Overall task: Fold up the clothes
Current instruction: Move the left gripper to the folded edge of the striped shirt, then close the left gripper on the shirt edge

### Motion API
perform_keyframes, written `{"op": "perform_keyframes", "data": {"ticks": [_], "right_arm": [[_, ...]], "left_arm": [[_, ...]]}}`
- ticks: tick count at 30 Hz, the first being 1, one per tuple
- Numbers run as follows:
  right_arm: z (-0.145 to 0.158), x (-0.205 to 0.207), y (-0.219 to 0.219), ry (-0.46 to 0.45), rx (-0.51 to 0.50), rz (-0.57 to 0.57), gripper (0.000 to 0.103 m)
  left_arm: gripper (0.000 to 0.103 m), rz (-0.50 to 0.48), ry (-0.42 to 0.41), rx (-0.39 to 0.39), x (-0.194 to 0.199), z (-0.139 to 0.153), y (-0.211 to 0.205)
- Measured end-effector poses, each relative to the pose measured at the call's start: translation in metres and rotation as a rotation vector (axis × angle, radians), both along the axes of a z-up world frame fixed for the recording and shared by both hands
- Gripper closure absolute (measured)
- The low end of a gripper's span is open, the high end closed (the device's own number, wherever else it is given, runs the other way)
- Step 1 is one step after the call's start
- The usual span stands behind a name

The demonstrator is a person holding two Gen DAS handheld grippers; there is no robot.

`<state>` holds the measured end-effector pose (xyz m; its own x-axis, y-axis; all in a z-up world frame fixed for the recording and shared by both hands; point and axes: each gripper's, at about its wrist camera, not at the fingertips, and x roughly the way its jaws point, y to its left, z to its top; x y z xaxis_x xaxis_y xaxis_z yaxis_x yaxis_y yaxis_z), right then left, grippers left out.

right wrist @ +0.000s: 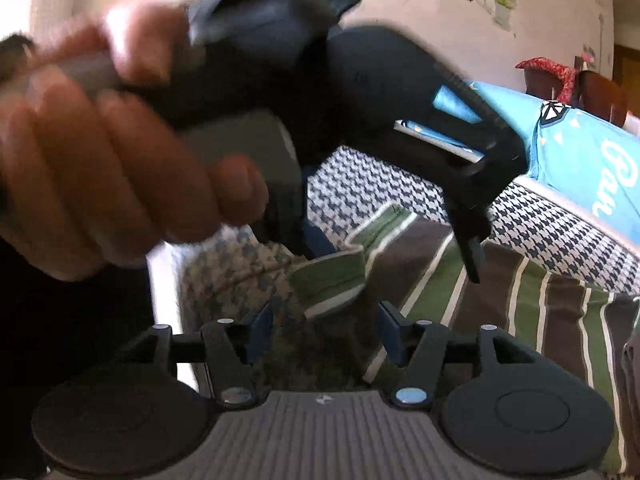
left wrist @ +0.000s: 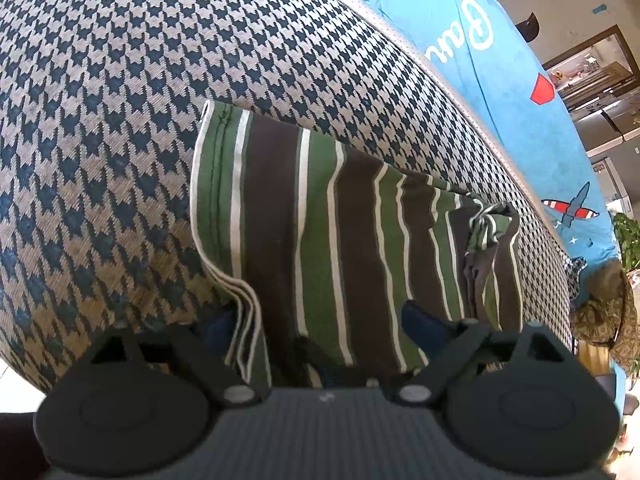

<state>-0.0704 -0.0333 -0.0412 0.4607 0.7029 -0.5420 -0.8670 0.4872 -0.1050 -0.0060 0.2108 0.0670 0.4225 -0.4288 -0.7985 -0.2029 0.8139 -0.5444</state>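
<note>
A houndstooth-patterned cushion [left wrist: 120,100] sits beside a bright blue printed cover [left wrist: 500,60], with a leafy potted plant [left wrist: 628,240] at the far edge.

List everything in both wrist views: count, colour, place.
striped garment: 1, green, brown and white stripes, lying on the cushion; a corner flap sits between the right jaws
cushion: 1, navy and beige houndstooth, under the garment
blue fabric: 1, bright blue with white lettering and a plane print, behind the cushion
plant: 1, green, far right edge of the left view
red cloth: 1, red, on furniture in the background of the right view
hand: 1, gripping the left tool's handle, blurred
left hand-held gripper: 1, black, jaws wide, garment across them
right hand-held gripper: 1, black, blue pads, jaws apart
</note>
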Motion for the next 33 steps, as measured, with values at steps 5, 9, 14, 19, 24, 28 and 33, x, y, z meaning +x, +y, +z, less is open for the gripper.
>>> {"op": "perform_keyframes", "data": {"ticks": [5,9,14,19,24,28,33], "right_arm": [[-0.010,0.008,0.011,-0.077,-0.035,-0.037,0.068],[-0.009,0.020,0.009,-0.078,-0.037,-0.097,0.094],[0.006,0.031,-0.008,-0.048,0.042,-0.147,0.096],[0.012,0.043,-0.019,-0.061,0.075,-0.171,0.096],[0.017,0.038,-0.019,-0.059,0.078,-0.167,0.096],[0.020,0.025,-0.018,-0.062,0.077,-0.166,0.096],[0.027,0.014,-0.020,-0.056,0.082,-0.182,0.096]], "left_arm": [[0.013,0.009,-0.004,0.011,-0.001,-0.008,-0.005],[0.009,0.028,-0.018,0.052,0.009,-0.023,-0.005],[0.005,0.049,-0.026,0.058,0.019,-0.028,0.006],[0.005,0.094,-0.006,0.021,0.038,-0.039,0.016],[0.018,0.117,-0.013,-0.006,0.054,-0.040,0.024],[0.034,0.138,-0.011,0.006,0.062,-0.042,0.027],[0.060,0.160,-0.015,0.055,0.064,-0.043,0.023]]}}
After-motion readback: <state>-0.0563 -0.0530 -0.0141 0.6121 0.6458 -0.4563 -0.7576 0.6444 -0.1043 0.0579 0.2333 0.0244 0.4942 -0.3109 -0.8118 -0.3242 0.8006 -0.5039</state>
